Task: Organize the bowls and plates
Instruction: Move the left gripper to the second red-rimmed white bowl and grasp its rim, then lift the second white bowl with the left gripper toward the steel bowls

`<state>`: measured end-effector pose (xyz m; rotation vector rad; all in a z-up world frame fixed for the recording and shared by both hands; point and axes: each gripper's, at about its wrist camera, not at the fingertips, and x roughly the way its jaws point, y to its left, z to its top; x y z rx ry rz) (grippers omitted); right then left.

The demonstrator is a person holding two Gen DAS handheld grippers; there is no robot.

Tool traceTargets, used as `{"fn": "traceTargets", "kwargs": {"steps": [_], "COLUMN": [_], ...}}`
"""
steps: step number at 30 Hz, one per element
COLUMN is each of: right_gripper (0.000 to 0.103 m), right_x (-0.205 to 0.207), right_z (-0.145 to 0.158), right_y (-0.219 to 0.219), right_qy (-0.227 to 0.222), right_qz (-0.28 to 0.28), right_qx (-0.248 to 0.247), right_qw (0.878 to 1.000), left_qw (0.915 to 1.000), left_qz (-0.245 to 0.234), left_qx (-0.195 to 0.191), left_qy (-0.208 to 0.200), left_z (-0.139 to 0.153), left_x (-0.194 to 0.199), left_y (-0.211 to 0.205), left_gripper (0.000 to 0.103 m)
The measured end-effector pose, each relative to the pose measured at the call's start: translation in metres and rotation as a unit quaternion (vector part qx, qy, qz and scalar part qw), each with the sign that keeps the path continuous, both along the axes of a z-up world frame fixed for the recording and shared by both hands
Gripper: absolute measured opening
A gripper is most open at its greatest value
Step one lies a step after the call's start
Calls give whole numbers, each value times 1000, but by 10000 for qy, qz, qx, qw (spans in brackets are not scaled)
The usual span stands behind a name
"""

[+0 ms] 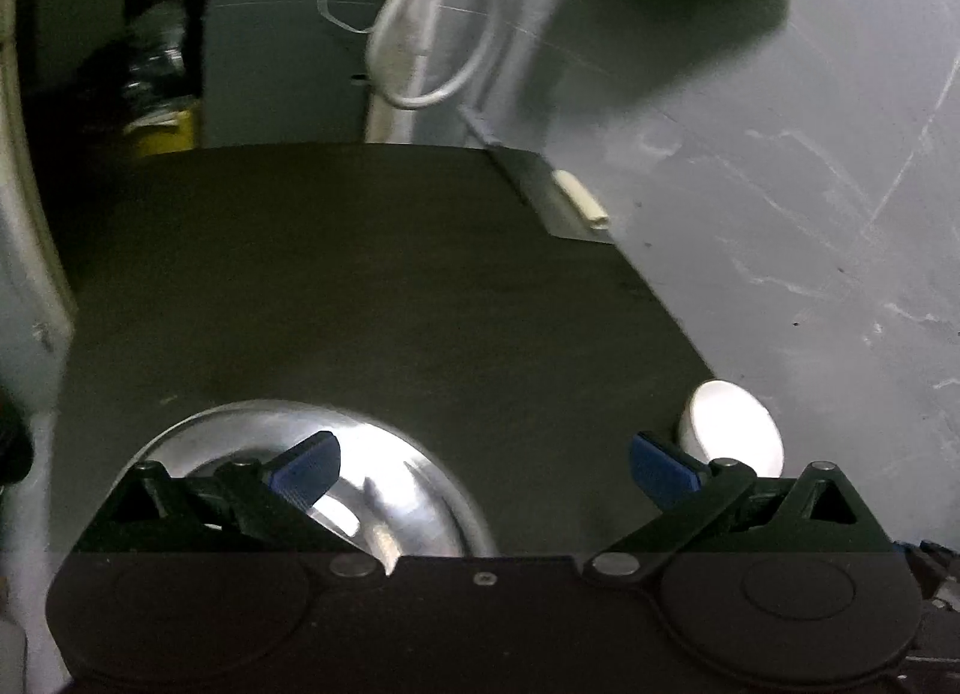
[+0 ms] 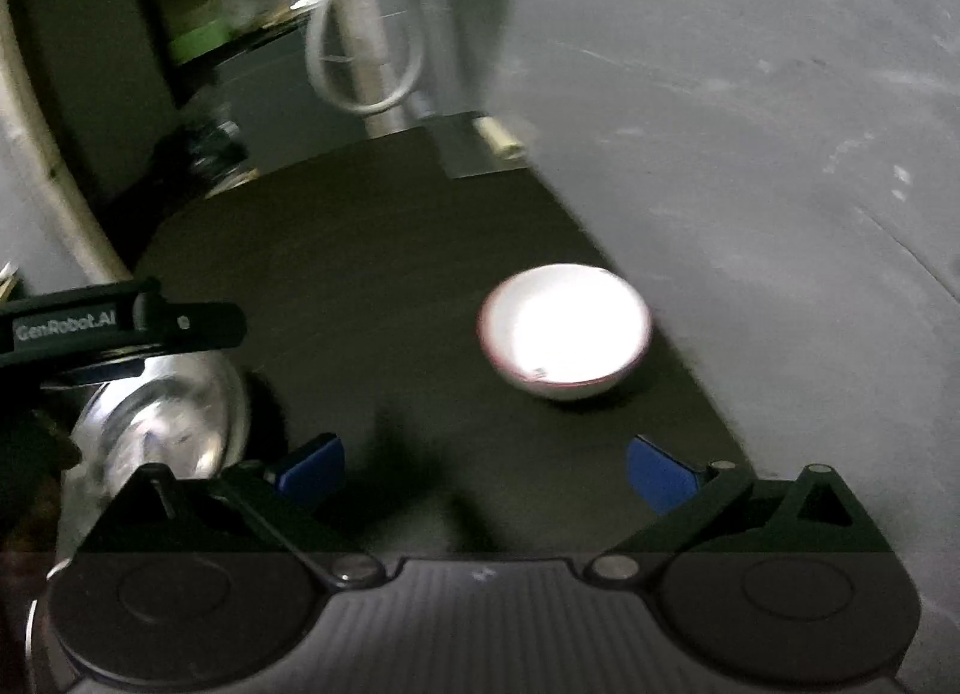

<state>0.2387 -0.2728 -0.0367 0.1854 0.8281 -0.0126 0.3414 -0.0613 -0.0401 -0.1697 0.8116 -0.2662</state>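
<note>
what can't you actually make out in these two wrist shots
- Steel plate: left wrist view, its near part is hidden behind the left gripper; right wrist view, the same gripper crosses its top.
- White bowl: right wrist view, glare washes out the inside, so contents are unclear; left wrist view, the gripper linkage hides its lower edge.
- Clutter behind the dark table: both views, too dark and motion-blurred to name.

Dim room; dark tabletop (image 1: 360, 274), scuffed grey floor (image 1: 810, 214), white cable loop (image 1: 432, 34) beyond.
</note>
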Motion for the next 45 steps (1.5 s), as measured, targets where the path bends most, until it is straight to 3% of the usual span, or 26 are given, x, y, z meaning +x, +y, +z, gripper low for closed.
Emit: {"fn": "traceTargets", "kwargs": {"steps": [7, 12, 21, 24, 27, 31, 34, 42, 45], "right_gripper": [102, 93, 79, 77, 68, 63, 59, 46, 36], "right_x": [1, 10, 31, 39, 44, 51, 55, 60, 61], "right_z": [-14, -21, -32, -34, -35, -38, -40, -43, -43], "right_y": [-29, -39, -46, -47, -47, -50, -52, -56, -56], "right_qy": [-242, -296, -279, -272, -253, -183, -127, -9, 12], "right_qz": [-625, -825, -931, -917, -871, -802, -752, -660, -624], "right_qx": [14, 28, 77, 76, 50, 92, 142, 221, 256], "right_qw": [9978, 9961, 9952, 9954, 9959, 9966, 9970, 9976, 9977], "left_qw": [9964, 9904, 9849, 9834, 9820, 9791, 9784, 9754, 9752], "left_qz": [-833, -1345, -1664, -1733, -1783, -1892, -1897, -2036, -2037], "left_qx": [176, 318, 272, 225, 176, 121, 133, 82, 89], "left_qy": [17, 77, 394, 495, 605, 738, 805, 840, 863], "left_z": [-7, -15, -33, -36, -40, -43, -46, -47, -46], "left_x": [29, 48, 72, 74, 76, 78, 80, 79, 77], "left_y": [-52, -84, -107, -110, -113, -121, -125, -129, -129], "left_gripper": [102, 102, 99, 90, 77, 47, 34, 17, 15]}}
